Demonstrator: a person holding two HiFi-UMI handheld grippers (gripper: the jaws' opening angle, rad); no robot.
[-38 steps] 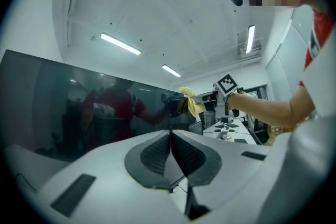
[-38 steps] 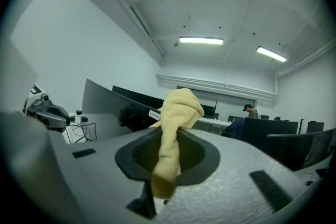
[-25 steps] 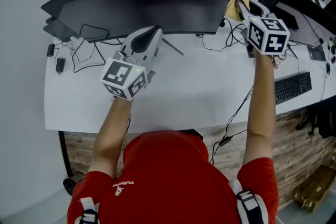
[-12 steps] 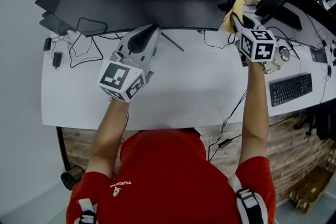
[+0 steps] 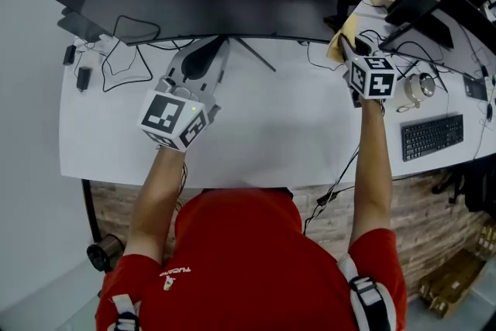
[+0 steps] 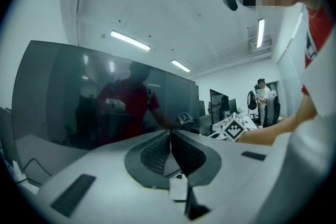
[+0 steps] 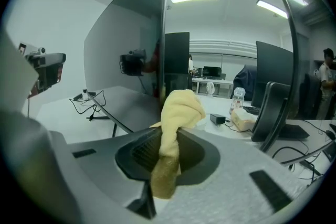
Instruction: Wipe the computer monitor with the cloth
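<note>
A wide curved dark monitor (image 5: 209, 0) stands along the back of the white desk (image 5: 271, 136). My right gripper (image 5: 345, 43) is shut on a yellow cloth (image 5: 346, 29), which sits just off the monitor's right end. In the right gripper view the cloth (image 7: 177, 110) bulges up from between the jaws of my right gripper (image 7: 168, 134), and the monitor (image 7: 131, 44) is seen edge-on at the left. My left gripper (image 5: 203, 58) rests low near the monitor's base. In the left gripper view, this left gripper (image 6: 170, 132) is shut on nothing and faces the screen (image 6: 79, 97).
Loose cables (image 5: 128, 50) and small adapters lie at the desk's left. A stand leg (image 5: 252, 52) reaches onto the desk. Right of the cloth are more screens (image 5: 418, 8), a round metal object (image 5: 418, 87) and a keyboard (image 5: 431, 132). People stand far off (image 6: 261, 94).
My right gripper with the cloth has drawn back from the monitor's right end, lower in the view. The left gripper has barely shifted.
</note>
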